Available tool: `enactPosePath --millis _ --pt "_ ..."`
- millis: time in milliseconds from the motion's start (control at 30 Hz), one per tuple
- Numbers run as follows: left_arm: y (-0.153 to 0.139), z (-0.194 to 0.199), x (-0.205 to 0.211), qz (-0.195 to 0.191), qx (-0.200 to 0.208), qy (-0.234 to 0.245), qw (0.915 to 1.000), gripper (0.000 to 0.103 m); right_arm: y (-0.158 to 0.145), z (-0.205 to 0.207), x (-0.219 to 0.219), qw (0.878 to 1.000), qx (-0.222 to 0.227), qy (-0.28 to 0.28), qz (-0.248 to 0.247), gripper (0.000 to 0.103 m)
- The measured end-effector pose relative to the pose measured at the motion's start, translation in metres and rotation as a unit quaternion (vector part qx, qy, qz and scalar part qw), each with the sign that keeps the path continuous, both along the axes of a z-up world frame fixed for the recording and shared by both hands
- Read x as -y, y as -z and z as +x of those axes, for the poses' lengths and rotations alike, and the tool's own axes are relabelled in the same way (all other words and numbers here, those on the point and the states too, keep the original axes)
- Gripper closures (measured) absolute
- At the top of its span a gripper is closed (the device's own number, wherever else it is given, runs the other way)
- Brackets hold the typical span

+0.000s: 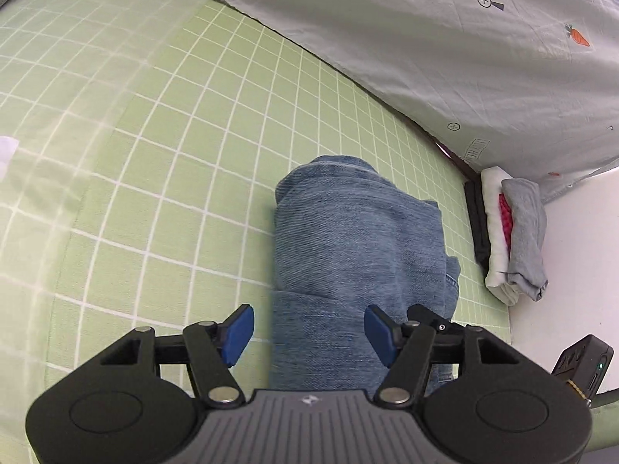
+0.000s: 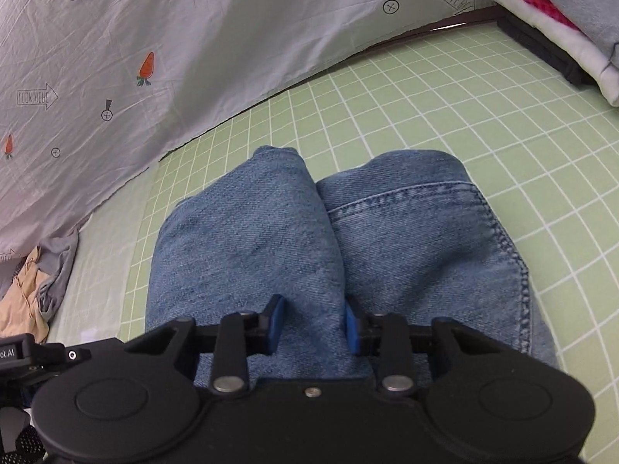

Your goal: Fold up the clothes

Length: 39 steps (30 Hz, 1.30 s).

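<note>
Right gripper pinches jeans; left gripper gapes.

Open green checked sheet left of jeans; folded stack crowding right.

— Someone's bedroom, I'd say. That's a bed under the pale green sheet with the white grid lines.

— And the crumpled grey cotton cover printed with orange carrots bunched along its far edge?

— Bedding, yes. Then laundry: a neat stack of folded white, pink and grey clothes in 1 corner, and a loose heap of beige and grey garments at the other side.
</note>
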<state>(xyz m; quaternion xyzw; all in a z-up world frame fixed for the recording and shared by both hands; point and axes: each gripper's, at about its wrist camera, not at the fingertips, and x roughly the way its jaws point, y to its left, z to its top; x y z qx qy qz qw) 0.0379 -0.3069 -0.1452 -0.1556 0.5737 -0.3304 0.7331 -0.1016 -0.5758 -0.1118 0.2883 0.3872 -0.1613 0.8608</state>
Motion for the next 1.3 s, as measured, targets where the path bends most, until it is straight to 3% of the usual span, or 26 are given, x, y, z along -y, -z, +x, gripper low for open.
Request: enactPosePath --millis 33,100,300,367,400,467,500,567,600,667,767,900,967,1033,1200,1267,1300 --pt "0.002 0.003 -0.002 -0.002 -0.002 0.003 1.0 0.039 -0.003 0.0 -0.003 1.0 0.0 -0.001 -0.007 0.094" --pt "0.004 0.009 -0.002 -0.008 -0.005 0.011 0.9999 0.039 -0.014 -0.004 -0.007 1.0 0.015 0.004 -0.014 0.096" --pt "-0.004 0.014 0.023 -0.035 0.027 0.062 0.9971 0.039 -0.081 -0.055 0.016 0.989 0.138 0.056 -0.021 0.096" --pt "-0.008 0.013 0.033 -0.043 0.042 0.083 0.9947 0.036 -0.081 -0.069 0.034 0.988 0.127 0.084 -0.04 0.096" --pt "-0.006 0.011 0.04 -0.04 0.043 0.095 0.9938 0.033 -0.067 -0.068 0.042 0.991 0.083 0.088 -0.066 0.095" --pt "0.0 0.006 0.053 -0.031 0.042 0.117 0.9917 0.031 -0.039 -0.064 0.057 0.989 -0.007 0.093 -0.115 0.077" --pt "0.003 0.004 0.06 -0.027 0.042 0.128 0.9905 0.031 -0.023 -0.061 0.063 0.986 -0.055 0.098 -0.123 0.076" --pt "0.008 0.002 0.063 -0.021 0.041 0.132 0.9902 0.028 0.006 -0.06 0.075 0.987 -0.098 0.095 -0.088 0.076" --pt "0.011 0.002 0.063 -0.018 0.04 0.133 0.9902 0.025 0.009 -0.067 0.077 0.989 -0.083 0.102 -0.068 0.076" --pt "0.016 0.0 0.064 -0.012 0.039 0.134 0.9901 0.022 0.005 -0.073 0.075 0.99 -0.05 0.117 -0.059 0.058" --pt "0.024 0.001 0.066 -0.008 0.03 0.135 0.9904 0.017 -0.001 -0.078 0.076 0.988 -0.026 0.142 -0.055 0.047" --pt "0.029 0.007 0.071 -0.007 0.024 0.141 0.9896 0.015 -0.008 -0.085 0.081 0.984 0.011 0.175 -0.039 0.036" --pt "0.028 0.006 0.074 -0.004 0.026 0.145 0.9891 0.015 -0.013 -0.089 0.081 0.984 0.059 0.168 -0.009 0.03" --pt "0.028 0.005 0.078 -0.001 0.028 0.148 0.9886 0.014 -0.014 -0.082 0.079 0.986 0.079 0.146 0.011 0.031" --pt "0.027 0.001 0.087 0.006 0.033 0.156 0.9872 0.014 0.004 -0.045 0.067 0.996 0.035 0.083 -0.007 0.035" --pt "0.027 0.0 0.09 0.008 0.035 0.159 0.9866 0.014 0.013 -0.039 0.068 0.996 0.035 0.075 0.018 0.071" --pt "0.025 -0.001 0.092 0.01 0.038 0.162 0.986 0.014 0.012 -0.039 0.067 0.996 0.038 0.079 0.02 0.075"
